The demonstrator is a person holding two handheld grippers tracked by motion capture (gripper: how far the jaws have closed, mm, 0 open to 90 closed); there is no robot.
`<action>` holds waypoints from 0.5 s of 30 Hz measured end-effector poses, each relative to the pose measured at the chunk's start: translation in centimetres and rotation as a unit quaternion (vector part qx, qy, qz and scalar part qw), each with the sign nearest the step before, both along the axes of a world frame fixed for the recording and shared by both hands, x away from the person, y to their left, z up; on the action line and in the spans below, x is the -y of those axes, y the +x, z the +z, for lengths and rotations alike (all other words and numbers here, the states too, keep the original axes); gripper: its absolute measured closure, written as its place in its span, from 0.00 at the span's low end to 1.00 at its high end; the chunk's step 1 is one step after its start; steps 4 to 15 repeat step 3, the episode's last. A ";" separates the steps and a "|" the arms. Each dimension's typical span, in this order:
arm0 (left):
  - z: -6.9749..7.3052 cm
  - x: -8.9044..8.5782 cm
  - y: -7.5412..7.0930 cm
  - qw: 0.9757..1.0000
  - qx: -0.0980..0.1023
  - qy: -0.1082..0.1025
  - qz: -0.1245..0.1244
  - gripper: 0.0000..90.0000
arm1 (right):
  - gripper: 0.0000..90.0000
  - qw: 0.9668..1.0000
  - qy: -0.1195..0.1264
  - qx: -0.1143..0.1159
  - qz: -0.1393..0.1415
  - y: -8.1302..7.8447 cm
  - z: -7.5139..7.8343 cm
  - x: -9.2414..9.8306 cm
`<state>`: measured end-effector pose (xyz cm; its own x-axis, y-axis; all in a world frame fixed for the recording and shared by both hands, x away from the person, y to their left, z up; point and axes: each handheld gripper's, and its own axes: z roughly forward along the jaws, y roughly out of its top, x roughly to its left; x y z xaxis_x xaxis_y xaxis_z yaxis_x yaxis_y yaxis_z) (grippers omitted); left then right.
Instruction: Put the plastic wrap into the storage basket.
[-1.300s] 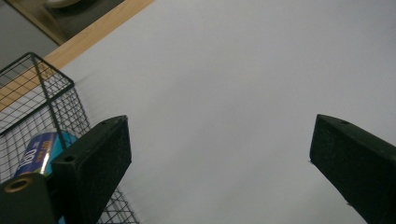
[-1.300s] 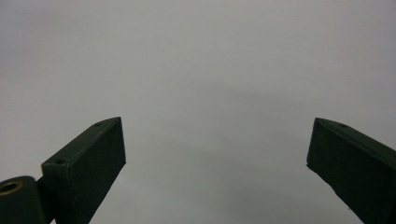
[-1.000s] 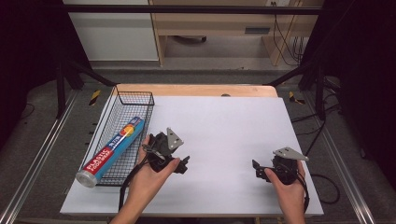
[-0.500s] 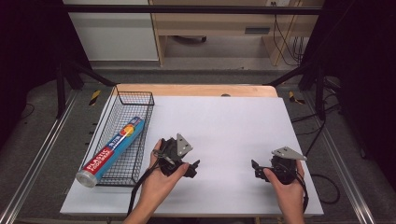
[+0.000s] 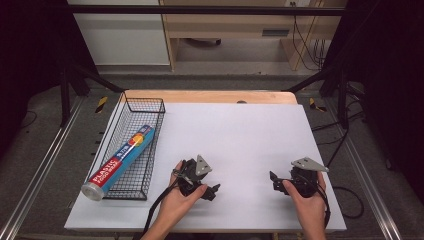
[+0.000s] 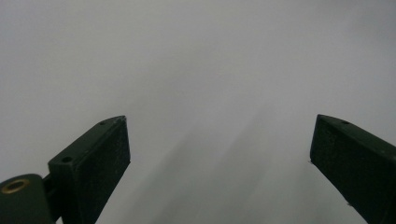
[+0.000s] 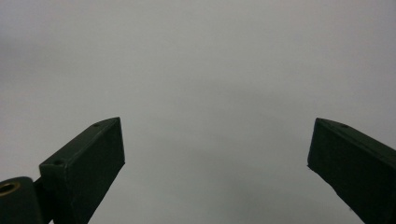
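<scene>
Left claw (image 5: 216, 190) sits low over the white table (image 5: 240, 130), near the front edge, left of centre. A hand (image 5: 180, 202) grips it from behind; the grey 3-cornered plate (image 5: 202, 165) on top is tilted. Its jaws point right, toward the other claw. In the left gripper view the 2 black jaws stand wide apart with nothing between them, just blurred white table surface beyond.

Right claw (image 5: 272, 179) is well apart from the left one, off to its right, also near the front edge. A hand (image 5: 307, 205) holds it, grey plate (image 5: 310, 164) on top, and a black cable (image 5: 345, 200) trails off the table's right side. Jaws point left, toward the left claw. In the right gripper view (image 7: 215, 158) the jaws are spread just as wide, empty, with plain white table behind.

Wire basket (image 5: 150, 102) is to the left of the left claw, near but not touching, along the table's left edge. A long box of plastic food wrap (image 5: 120, 161), blue with red and yellow print, lies in it at a slant; its near end, with a round grey cap (image 5: 91, 191), sticks out past the basket's front left corner. The box is the only thing in the basket. Neither claw touches the basket or box.

Beyond the far side of the white surface, a strip of bare wood (image 5: 210, 96) shows at the table's back edge.
</scene>
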<state>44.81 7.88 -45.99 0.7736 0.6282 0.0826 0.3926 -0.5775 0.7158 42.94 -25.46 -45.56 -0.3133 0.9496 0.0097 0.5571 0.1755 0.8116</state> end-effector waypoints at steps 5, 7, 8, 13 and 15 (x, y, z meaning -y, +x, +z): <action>-0.3 -0.6 -0.3 1.000 -0.009 -0.019 -0.005 0.05 | 0.05 1.000 0.009 -0.002 0.002 0.0 -0.2 0.1; -0.3 -0.6 -0.3 1.000 -0.009 -0.019 -0.005 0.05 | 0.05 1.000 0.009 -0.002 0.002 0.0 -0.2 0.1; -0.3 -0.6 -0.3 1.000 -0.009 -0.019 -0.005 0.05 | 0.05 1.000 0.009 -0.002 0.002 0.0 -0.2 0.1; -0.3 -0.6 -0.3 1.000 -0.009 -0.019 -0.005 0.05 | 0.05 1.000 0.009 -0.002 0.002 0.0 -0.2 0.1; -0.3 -0.6 -0.3 1.000 -0.009 -0.019 -0.005 0.05 | 0.05 1.000 0.009 -0.002 0.002 0.0 -0.2 0.1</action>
